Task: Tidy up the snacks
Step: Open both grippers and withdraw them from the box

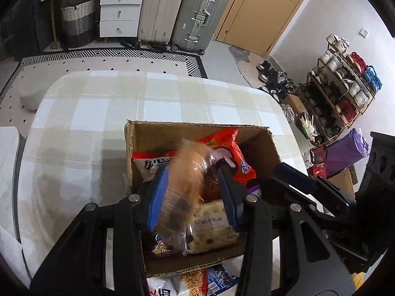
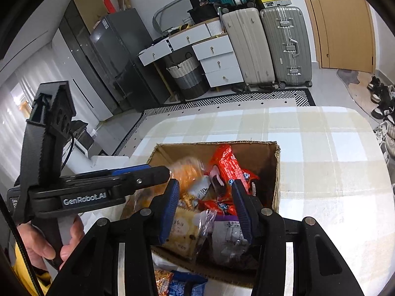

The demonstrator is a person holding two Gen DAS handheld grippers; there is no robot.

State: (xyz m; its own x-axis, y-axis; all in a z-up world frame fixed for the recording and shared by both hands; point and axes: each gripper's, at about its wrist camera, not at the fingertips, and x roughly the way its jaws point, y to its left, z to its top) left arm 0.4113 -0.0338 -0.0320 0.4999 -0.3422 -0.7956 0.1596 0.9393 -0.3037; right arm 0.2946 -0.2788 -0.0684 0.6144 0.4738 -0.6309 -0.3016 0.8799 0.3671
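Here the left gripper hangs over an open cardboard box that stands on a table with a pale checked cloth, nearer the table's near edge than its far one. Between its blue-padded fingers sits a clear plastic bag of something orange-tan, smeared by motion blur, with dark round pieces showing at its lower end. The jaws stand moderately apart, and the blur makes it impossible to tell whether the pads are actually pressing on the bag or are clear of it.

The box is crowded with snacks: a red packet with white and blue print leans against the far wall, a white packet with bold dark lettering and a red top edge lies toward the left side, and a pale, speckled cracker pack with printed characters rests near the near wall. A purple-edged wrapper fills the near right corner in the right wrist view.

The right gripper hovers above that same near side of the box, its jaws spread wide with nothing between them.

Outside the box, just past its near wall at the table's near edge, lie a blue wrapper and a pack of thin orange sticks.
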